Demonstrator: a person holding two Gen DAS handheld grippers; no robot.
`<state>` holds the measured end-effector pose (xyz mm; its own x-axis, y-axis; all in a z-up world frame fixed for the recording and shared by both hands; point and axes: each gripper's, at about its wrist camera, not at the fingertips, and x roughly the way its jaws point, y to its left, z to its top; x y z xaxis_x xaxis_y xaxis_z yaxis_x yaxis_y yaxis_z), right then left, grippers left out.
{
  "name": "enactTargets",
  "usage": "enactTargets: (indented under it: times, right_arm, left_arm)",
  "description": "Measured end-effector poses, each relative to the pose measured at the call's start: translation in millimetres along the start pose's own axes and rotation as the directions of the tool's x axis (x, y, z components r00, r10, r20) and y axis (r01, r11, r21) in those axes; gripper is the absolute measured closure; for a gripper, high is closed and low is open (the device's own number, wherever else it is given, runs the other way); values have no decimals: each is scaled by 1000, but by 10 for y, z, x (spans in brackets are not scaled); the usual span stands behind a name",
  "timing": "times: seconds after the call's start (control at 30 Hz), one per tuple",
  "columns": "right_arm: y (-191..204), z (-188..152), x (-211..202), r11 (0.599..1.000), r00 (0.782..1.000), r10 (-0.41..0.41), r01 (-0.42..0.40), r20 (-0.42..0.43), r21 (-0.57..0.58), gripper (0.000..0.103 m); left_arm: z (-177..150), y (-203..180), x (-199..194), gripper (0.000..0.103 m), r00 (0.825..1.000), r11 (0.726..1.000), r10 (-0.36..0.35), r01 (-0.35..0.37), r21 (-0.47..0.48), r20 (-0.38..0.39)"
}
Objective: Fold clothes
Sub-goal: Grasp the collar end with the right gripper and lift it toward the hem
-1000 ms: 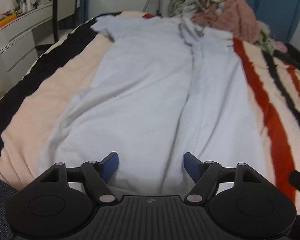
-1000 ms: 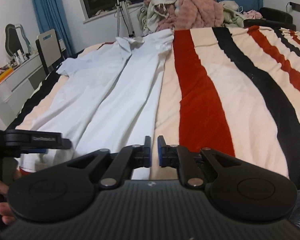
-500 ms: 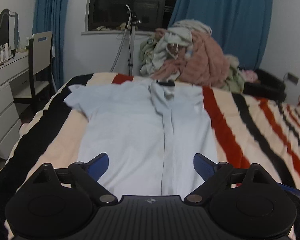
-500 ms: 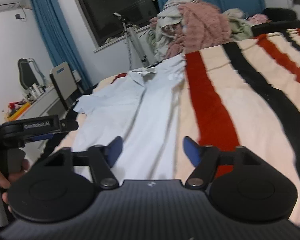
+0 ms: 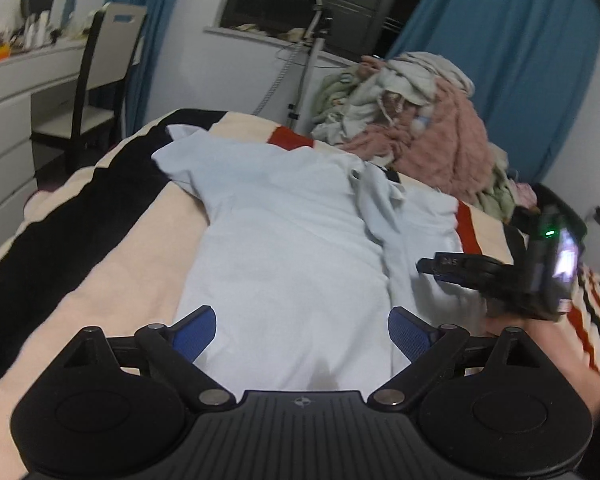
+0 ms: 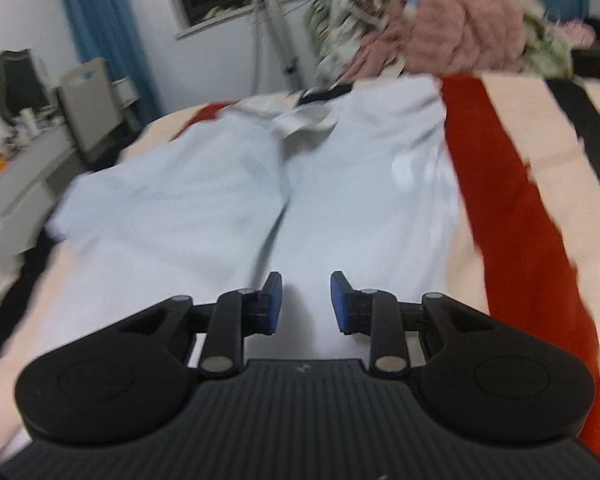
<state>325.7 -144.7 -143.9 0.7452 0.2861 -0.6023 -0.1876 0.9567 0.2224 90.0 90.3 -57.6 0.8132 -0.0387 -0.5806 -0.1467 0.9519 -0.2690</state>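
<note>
The left gripper (image 5: 302,332) hangs with its ribbed blue pads spread wide and nothing between them, above the lower part of a pale blue shirt (image 5: 284,248); the right gripper (image 6: 306,304) is parted more narrowly, also empty, over the same soft cloth. The shirt lies flat and lengthwise on a fleecy striped blanket (image 5: 100,264) of cream, black and red bands, its collar (image 6: 306,122) rumpled at the far end and one short sleeve (image 5: 176,156) spread out sideways. Beyond the collar a shaggy pink and white heap of clothes (image 5: 420,120) is piled against blue curtains (image 5: 512,64), with a white desk (image 5: 4,92) and chair (image 5: 96,76) to the left.
</note>
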Motion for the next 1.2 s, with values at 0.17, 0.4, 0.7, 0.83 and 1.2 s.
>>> enactTargets:
  times: [0.17,0.4,0.7,0.83,1.2]
  right_arm:
    - [113,144,600,988,999,-41,43,17,-146,74]
    - [760,329,915,905,998,63,-46,26,-424,75]
    - [1113,494,657,880,958,248,-159,147,-448,74]
    - [847,532,645,906,977,146,-71,152,-416,74]
    - [1059,414,1017,878,1000,2,3,10,-479,67]
  left_arm:
    - [66,153,258,9,1000,998,5,-5,-66,4]
    - [123,299,516,9,1000,991,15,-13,-131,12]
    - [76,257,497,9,999,992,33,-29,-125,29]
    - [57,199,476,8,999,994,41,-36,-105,37]
    - [79,220,371,8,997,995,50,-45,-93,56]
